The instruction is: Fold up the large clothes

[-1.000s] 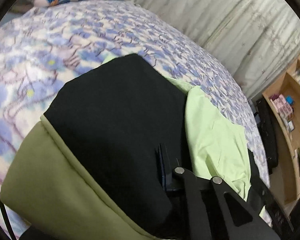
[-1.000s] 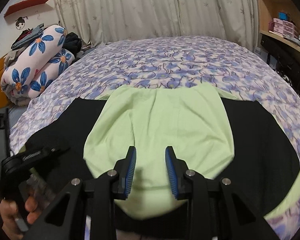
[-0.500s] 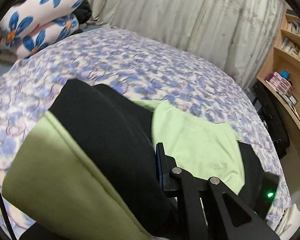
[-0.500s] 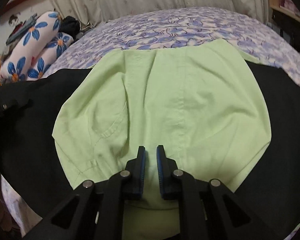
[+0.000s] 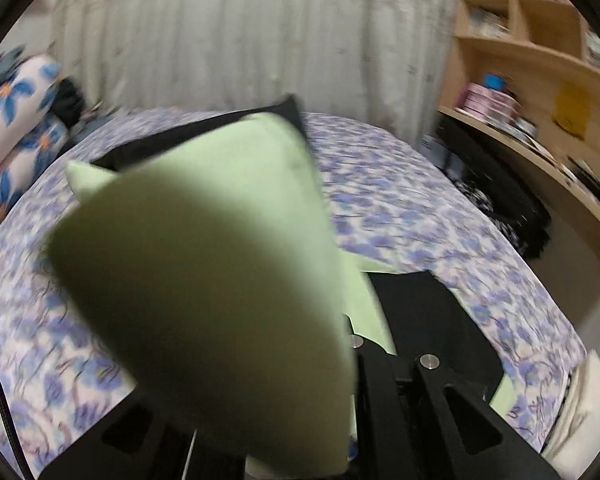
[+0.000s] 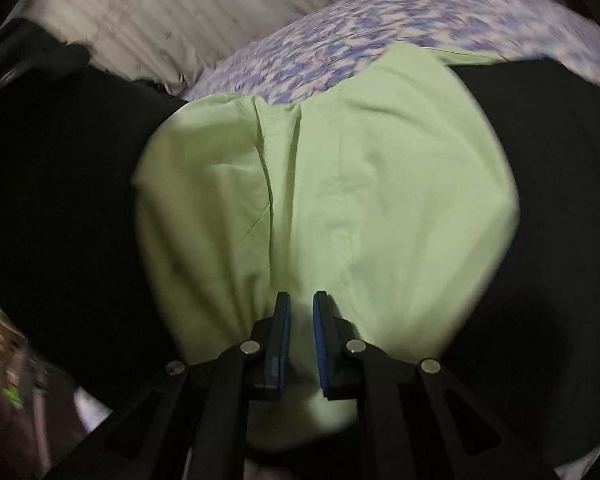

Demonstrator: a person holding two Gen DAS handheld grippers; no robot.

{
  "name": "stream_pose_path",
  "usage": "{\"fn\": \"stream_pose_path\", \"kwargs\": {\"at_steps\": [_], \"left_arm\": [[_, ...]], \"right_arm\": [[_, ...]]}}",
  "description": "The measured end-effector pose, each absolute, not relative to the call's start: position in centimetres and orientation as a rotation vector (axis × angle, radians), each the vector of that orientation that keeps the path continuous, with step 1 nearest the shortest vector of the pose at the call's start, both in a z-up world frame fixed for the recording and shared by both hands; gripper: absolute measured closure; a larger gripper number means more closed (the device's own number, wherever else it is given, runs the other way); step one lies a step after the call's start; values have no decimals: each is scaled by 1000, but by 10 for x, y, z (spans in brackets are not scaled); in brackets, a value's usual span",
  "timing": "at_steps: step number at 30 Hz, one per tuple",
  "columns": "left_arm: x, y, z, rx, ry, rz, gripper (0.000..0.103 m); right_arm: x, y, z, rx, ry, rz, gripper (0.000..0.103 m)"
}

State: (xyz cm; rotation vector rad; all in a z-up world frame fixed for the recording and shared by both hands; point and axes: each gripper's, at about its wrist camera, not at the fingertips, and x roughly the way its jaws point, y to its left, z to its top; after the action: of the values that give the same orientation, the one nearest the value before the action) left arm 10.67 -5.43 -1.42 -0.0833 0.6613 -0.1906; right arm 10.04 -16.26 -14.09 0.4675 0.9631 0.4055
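Note:
A large garment, light green (image 6: 340, 184) in the middle with black side parts (image 6: 540, 184), lies on the flowered bed. My right gripper (image 6: 300, 312) is nearly shut, its blue pads pinching the green cloth at the near edge. In the left wrist view a lifted flap of the garment (image 5: 204, 264), green side toward the camera with a black edge (image 5: 228, 128) behind, hangs in front of my left gripper (image 5: 348, 328) and hides its left finger. The left gripper is shut on this flap. More black cloth (image 5: 432, 320) lies on the bed beyond it.
The bed has a blue and purple flowered sheet (image 5: 412, 216). Rolled flowered bedding (image 5: 12, 140) is stacked at the far left. A pale curtain (image 5: 260, 40) hangs behind the bed. Wooden shelves (image 5: 540, 60) with small items stand at the right.
My left gripper has lifted its side of the garment and swung it up and over, so the green side now faces the camera. My right gripper has closed in on the green near edge.

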Motion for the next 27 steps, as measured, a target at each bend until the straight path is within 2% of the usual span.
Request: {"fn": "stream_pose_path", "kwargs": {"at_steps": [5,9,13,15,18,19,20,22,27], "left_arm": [[111,-129,-21,13,673,-309,97],[108,-190,-47,107,702,-413,96],[102,-242,-100,229,785,-502,93],[107,-256,-129,247,891,-511,89],[107,-258,-134,259,901,-519,79],[106,-255,-131,246,906,-542,69],[105,-251,-126,226,920,-574,52],[104,-244,-117,198,919,-583,36],[99,-219,-85,104,914,-632,32]], "right_arm": [[57,-228,-122,510,857,223,92],[28,-281,-108,502,787,4,92],[11,-312,-106,494,781,-112,91],[10,-312,-117,444,827,-147,92],[6,-310,-127,462,840,-131,92],[6,-308,-127,451,836,-131,92],[6,-306,-127,445,833,-133,92],[8,-307,-125,454,835,-133,92],[7,-324,-111,460,826,-142,92]]}}
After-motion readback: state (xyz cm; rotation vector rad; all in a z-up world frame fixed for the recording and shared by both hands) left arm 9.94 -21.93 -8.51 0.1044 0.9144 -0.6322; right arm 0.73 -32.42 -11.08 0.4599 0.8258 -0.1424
